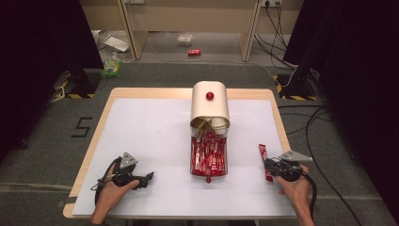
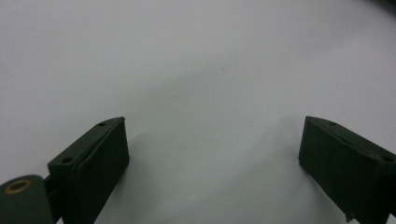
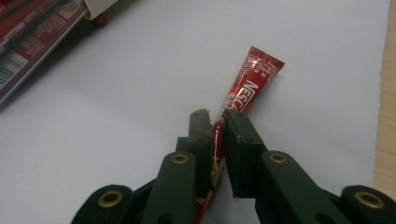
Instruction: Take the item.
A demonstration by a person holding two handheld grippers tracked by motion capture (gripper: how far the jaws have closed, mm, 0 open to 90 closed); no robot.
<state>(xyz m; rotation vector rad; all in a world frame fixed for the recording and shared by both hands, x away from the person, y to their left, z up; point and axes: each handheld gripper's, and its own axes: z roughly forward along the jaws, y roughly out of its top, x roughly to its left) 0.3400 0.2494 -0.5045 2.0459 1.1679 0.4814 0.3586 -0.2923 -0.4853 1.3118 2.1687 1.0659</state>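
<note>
Red is the sachet [image 3: 250, 91] you are working with: it is lying on the white desk [image 1: 141, 141] at your right, near the desk's right edge, with its near end running between the jaws of your right tool [image 3: 218, 120]. Those jaws are standing only a sliver apart around the sachet; whether the pads are pressing on it you cannot tell from here. Your left tool [image 2: 212, 140] is resting at the near left of the desk with its jaws standing wide and nothing between them. Farther in, at the desk's middle, a clear tray [image 1: 208, 157] of more red sachets is sitting pulled out of a cream dispenser box [image 1: 210, 106] with a red knob on its top
</note>
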